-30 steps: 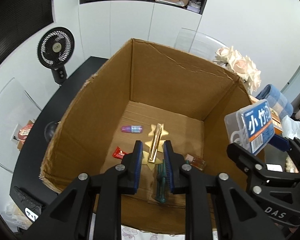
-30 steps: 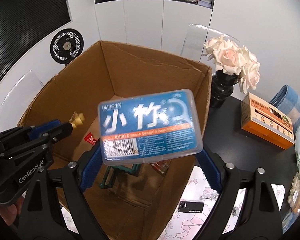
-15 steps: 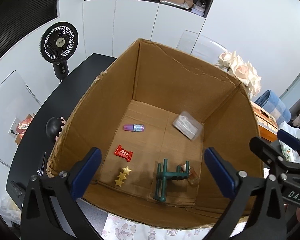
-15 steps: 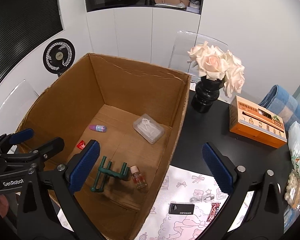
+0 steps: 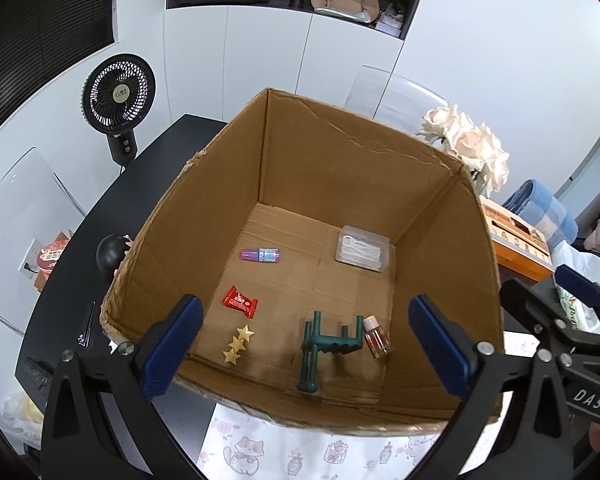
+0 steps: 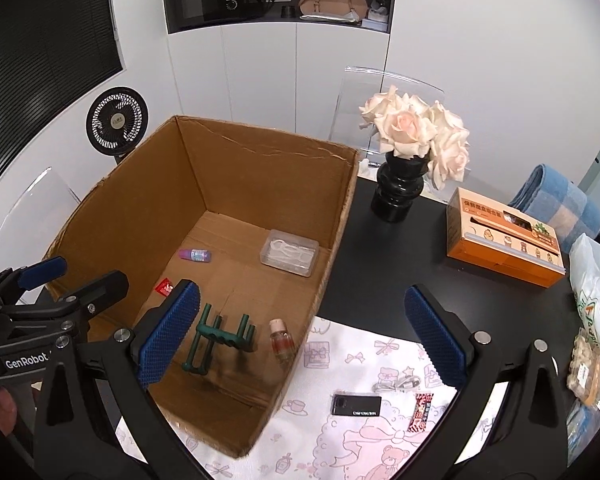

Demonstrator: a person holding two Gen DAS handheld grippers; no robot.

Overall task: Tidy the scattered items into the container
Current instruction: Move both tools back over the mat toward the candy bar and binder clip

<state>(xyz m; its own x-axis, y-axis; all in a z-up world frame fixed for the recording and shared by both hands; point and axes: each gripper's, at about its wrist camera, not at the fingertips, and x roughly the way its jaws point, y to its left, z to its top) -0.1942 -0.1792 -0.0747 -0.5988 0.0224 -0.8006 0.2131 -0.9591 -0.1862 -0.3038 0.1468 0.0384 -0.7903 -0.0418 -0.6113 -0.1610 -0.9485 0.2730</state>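
Note:
The open cardboard box holds a clear floss case, a purple tube, a red packet, a gold star clip, a green rack and a small bottle. My left gripper hangs open above the box's near edge with nothing in it. The right gripper is also open and bare, above the box's right corner. On the patterned mat lie a black card, a cable and a snack bar.
Right of the box on the black table stand a vase of roses, an orange carton, a blue towel and a plastic bag. A fan and a black ball are to the left.
Both grippers opened: the left let go of the gold star clip, the right let go of the floss case. Both items now lie in the box, and the grippers have risen.

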